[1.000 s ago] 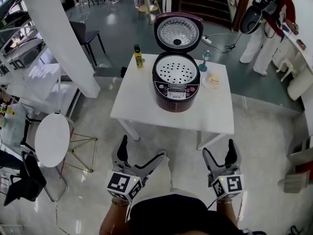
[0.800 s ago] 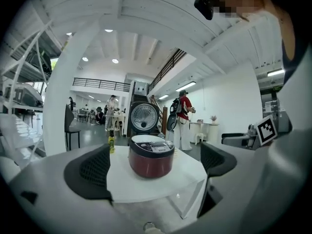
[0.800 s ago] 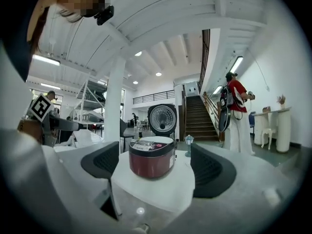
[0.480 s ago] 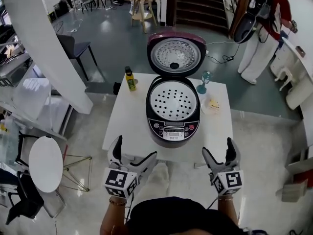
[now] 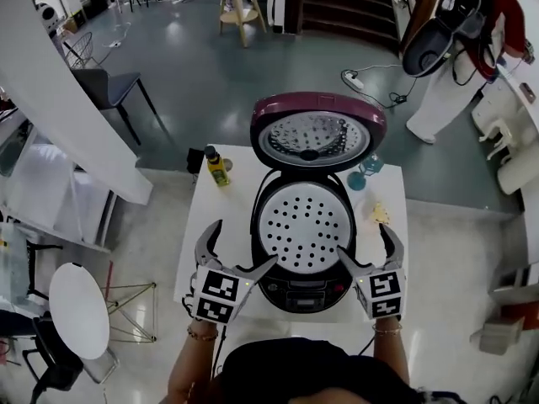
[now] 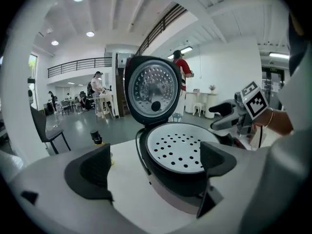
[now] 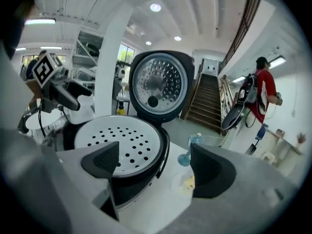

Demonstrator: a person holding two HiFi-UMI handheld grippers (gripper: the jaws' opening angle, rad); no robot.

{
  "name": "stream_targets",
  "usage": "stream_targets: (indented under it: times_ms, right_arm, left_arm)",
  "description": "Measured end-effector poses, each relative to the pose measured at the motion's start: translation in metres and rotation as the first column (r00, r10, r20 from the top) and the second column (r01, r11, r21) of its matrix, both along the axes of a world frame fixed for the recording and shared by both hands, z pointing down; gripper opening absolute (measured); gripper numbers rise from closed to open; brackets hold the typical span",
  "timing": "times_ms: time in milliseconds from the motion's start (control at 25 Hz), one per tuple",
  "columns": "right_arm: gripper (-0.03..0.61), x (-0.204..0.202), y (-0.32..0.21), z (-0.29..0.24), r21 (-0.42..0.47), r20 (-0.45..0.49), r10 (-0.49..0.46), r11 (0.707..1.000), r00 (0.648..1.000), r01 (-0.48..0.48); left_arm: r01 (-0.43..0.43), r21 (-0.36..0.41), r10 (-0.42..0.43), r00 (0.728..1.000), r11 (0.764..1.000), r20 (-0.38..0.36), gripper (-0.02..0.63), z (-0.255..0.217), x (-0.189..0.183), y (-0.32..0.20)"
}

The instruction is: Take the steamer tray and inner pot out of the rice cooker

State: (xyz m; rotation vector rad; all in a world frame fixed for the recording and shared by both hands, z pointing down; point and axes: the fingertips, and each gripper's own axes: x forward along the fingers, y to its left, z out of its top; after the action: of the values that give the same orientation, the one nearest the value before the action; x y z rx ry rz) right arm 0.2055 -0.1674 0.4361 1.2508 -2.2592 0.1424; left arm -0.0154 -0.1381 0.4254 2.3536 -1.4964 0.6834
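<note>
A dark maroon rice cooker (image 5: 305,289) stands on a white table (image 5: 217,221), its lid (image 5: 317,131) swung up at the back. A white perforated steamer tray (image 5: 305,222) (image 6: 179,148) (image 7: 118,137) lies in its mouth and hides the inner pot. My left gripper (image 5: 237,250) is open at the cooker's front left, its jaws either side of the cooker's left wall in the left gripper view (image 6: 155,167). My right gripper (image 5: 369,244) hangs open at the cooker's front right, straddling its right rim (image 7: 155,168). Neither touches the tray.
A yellow bottle with a black cap (image 5: 216,166) stands at the table's back left. A blue stemmed glass (image 5: 359,176) and a small plate with food (image 5: 379,215) sit right of the cooker. A person with a backpack (image 5: 472,23) stands far right.
My view has closed in on the table. Both grippers have come forward from the table's near edge to flank the cooker's front corners. They stay open.
</note>
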Motion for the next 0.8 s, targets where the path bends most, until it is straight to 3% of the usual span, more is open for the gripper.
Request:
stream_targets:
  times_ms: [320,600,800]
  right_arm:
    - [0.453,-0.023,-0.054,0.026,-0.08,-0.122,-0.007,0.997,0.993,-0.002]
    - [0.453,-0.027,-0.059,0.053,-0.132,-0.288,-0.058,0.991,0.956,0.021]
    - [0.453,-0.028,-0.064,0.07,-0.18,-0.312,-0.076,0.983,0.947,0.02]
  left_arm:
    - [-0.157,-0.142,0.178,0.973,0.977,0.149,0.569,0.037,0.02,-0.06]
    - [-0.198,-0.255,0.271,0.917,0.946,0.294,0.568,0.074,0.018,-0.068]
    - [-0.185,-0.327,0.293,0.901,0.927,0.321,0.558,0.089,0.014,-0.073]
